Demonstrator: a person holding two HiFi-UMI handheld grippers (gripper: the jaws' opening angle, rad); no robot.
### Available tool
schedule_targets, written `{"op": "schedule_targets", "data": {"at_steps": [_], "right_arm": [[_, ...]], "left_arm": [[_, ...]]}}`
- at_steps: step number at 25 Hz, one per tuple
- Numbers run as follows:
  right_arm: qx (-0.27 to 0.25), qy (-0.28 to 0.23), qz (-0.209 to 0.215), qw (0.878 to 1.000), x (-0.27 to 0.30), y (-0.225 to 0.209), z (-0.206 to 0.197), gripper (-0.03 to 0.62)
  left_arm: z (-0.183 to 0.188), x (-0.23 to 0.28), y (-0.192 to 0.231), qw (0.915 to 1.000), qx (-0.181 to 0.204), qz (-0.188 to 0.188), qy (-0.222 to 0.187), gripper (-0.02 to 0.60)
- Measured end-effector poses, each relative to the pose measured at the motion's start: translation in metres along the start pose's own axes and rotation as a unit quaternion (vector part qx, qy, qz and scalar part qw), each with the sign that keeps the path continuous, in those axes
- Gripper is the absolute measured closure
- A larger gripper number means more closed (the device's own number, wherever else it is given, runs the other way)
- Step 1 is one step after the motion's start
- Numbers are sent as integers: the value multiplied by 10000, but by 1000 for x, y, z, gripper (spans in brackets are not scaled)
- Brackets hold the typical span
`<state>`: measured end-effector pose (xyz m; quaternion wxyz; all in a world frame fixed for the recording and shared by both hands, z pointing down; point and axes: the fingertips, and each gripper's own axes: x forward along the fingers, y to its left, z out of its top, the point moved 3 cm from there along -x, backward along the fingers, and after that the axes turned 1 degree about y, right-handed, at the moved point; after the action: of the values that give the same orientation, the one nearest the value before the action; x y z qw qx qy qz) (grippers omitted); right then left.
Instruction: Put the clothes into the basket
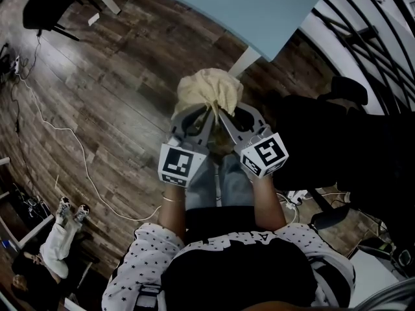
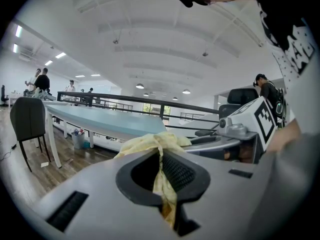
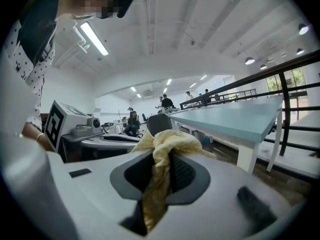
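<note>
Left gripper [image 2: 161, 166] is clamped down on a thin twisted strip of the yellow cloth [image 1: 209, 91]. You can see the fabric running right down the slot between the ribbed pads, with the jaws nearly together. Right gripper [image 3: 159, 176] is the same deal, but with a fatter wad of the cloth in its bite, so its jaws sit a bit wider. From the head view the 2 grippers are side by side with their tips angled in toward each other, and the rest of the cloth is balled up just past the tips. It's in the air over the wood floor [image 1: 117, 109], touching nothing else. The blue counter [image 1: 259, 5] is just beyond it, with a white leg under the corner.

No basket in any view, so I'd say this is mid-carry and the drop hasn't started.

What could go wrong, imo:
- The left grip is only on a skinny fold. If the 2 grippers drift apart, that strip could pull out and the whole bunch would swing off the right one.
- Both bites are at 1 end, so loose fabric may unroll and snag the counter corner or leg.
- If it slips it lands on the floor, not in the basket.
</note>
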<state>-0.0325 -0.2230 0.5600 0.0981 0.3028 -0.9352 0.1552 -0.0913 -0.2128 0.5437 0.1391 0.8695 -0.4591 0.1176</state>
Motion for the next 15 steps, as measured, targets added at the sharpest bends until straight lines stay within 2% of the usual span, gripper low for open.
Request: {"op": "schedule_targets", "data": {"at_steps": [15], "right_arm": [[297,366,24,9989,16,-6,-42,522]], "left_arm": [[-45,12,11,9986,-234,-73,476,554]]}}
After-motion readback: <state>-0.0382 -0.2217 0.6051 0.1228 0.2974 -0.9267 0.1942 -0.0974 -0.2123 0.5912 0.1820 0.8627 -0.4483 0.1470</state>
